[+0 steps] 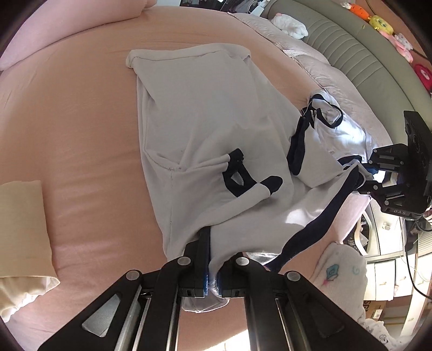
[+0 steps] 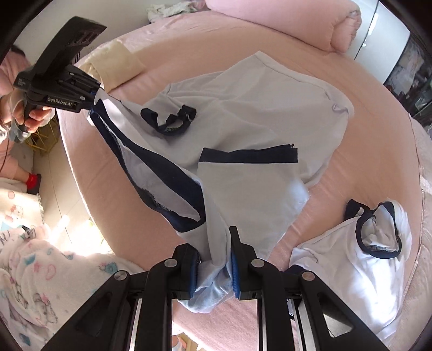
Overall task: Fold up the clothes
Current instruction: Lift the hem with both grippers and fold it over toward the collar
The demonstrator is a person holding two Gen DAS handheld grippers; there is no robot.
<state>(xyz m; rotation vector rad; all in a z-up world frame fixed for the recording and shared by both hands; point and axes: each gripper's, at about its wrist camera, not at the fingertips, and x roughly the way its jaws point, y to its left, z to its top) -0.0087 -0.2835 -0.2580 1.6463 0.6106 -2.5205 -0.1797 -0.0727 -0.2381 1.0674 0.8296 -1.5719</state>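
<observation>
A white T-shirt with navy trim (image 1: 205, 108) lies spread on the pink bed sheet (image 1: 81, 121), its near edge lifted off the bed. My left gripper (image 1: 216, 259) is shut on a bunched corner of this edge. At the right of the left wrist view, my right gripper (image 1: 365, 172) is shut on the other end of the navy-banded hem. In the right wrist view the T-shirt (image 2: 256, 102) stretches from my right gripper (image 2: 213, 251), shut on its cloth, up to the left gripper (image 2: 94, 100), which a hand (image 2: 32, 116) holds.
A second white garment with navy trim (image 2: 359, 251) lies crumpled beside the shirt, also visible as a garment (image 1: 332, 132). A beige pillow (image 1: 21, 226), a rolled pink duvet (image 2: 283, 24) and a patterned blanket (image 2: 32, 270) ring the bed. Plush toys (image 1: 383, 24) sit on the padded headboard (image 1: 351, 48).
</observation>
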